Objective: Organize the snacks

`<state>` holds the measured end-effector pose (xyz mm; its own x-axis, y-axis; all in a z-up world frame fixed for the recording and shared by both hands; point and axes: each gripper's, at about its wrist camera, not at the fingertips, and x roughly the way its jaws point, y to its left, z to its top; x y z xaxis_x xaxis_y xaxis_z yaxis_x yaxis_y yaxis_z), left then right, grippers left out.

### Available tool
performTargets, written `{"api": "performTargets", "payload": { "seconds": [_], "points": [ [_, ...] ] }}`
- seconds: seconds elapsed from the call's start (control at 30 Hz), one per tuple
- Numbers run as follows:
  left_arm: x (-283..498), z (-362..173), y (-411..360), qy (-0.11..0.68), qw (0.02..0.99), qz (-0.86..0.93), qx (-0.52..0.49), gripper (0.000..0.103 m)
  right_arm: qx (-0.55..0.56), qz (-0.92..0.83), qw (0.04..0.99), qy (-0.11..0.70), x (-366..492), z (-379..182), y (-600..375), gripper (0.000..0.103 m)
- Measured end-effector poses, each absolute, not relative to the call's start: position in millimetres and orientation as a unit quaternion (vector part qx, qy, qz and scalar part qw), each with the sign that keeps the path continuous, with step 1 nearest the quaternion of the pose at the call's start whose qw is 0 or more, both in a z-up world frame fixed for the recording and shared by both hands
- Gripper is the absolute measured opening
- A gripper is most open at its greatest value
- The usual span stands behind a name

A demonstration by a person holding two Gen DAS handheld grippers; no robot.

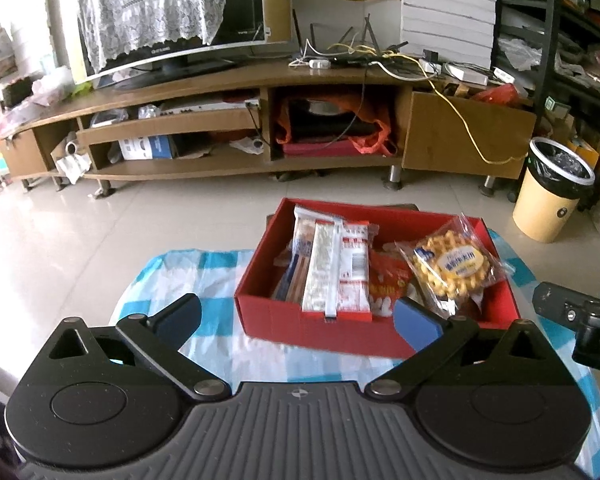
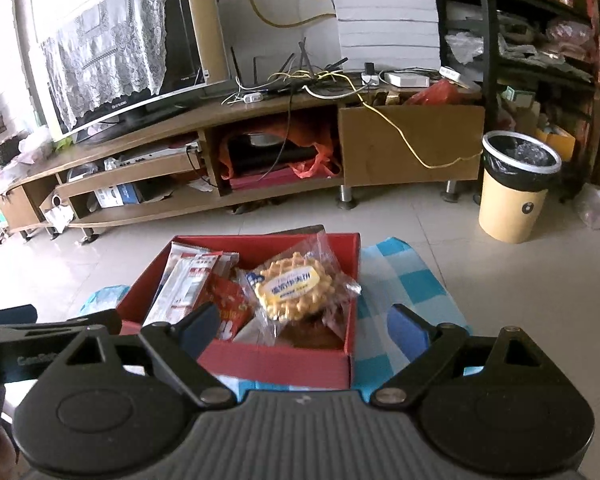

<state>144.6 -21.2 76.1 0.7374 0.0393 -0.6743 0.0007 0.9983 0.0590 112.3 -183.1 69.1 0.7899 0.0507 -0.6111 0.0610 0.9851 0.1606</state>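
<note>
Snacks (image 1: 336,272) overlap in red box (image 1: 284,324), lower packets hidden; both fingers wide, empty.

matt red cardboard box (image 1: 320,332), glossy plastic waffle wrapper (image 1: 452,268)

I am looking into a lived-in home sitting room. Along the far wall runs a long, low wooden TV stand (image 1: 228,76) on short metal legs, a flat television (image 1: 172,12) on it at far left half draped with a white lace cloth (image 1: 148,4). To its right on the stand, routers (image 1: 340,46) sit in a tangle of white and yellow cables. The stand's open shelves hold boxes and an orange plastic bag (image 1: 332,120). Pale floor tiles (image 1: 100,232) spread below. At far right a lined waste bin (image 1: 552,192) stands before dark shelving (image 1: 560,40) crowded with household goods.
</note>
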Motion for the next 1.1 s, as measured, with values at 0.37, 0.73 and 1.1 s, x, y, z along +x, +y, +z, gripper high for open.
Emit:
{"api": "performTargets", "payload": {
  "seconds": [0.37, 0.73, 1.1],
  "points": [
    [107.5, 69.6, -24.5, 0.378, 0.925, -0.002, 0.036, 0.103, 0.071, -0.010, 0.935, 0.348, 74.3, 57.2, -176.2, 0.088],
    [71.3, 60.9, -25.4, 0.395, 0.918, -0.016, 0.043, 0.103, 0.044, -0.014, 0.934, 0.354, 39.3, 50.3, -167.9, 0.088],
    [53.9, 57.7, -28.9, 0.400, 0.915, -0.021, 0.045, 0.103, 0.050, -0.013, 0.933, 0.355, 21.7, 51.0, -169.2, 0.088]
  ]
}}
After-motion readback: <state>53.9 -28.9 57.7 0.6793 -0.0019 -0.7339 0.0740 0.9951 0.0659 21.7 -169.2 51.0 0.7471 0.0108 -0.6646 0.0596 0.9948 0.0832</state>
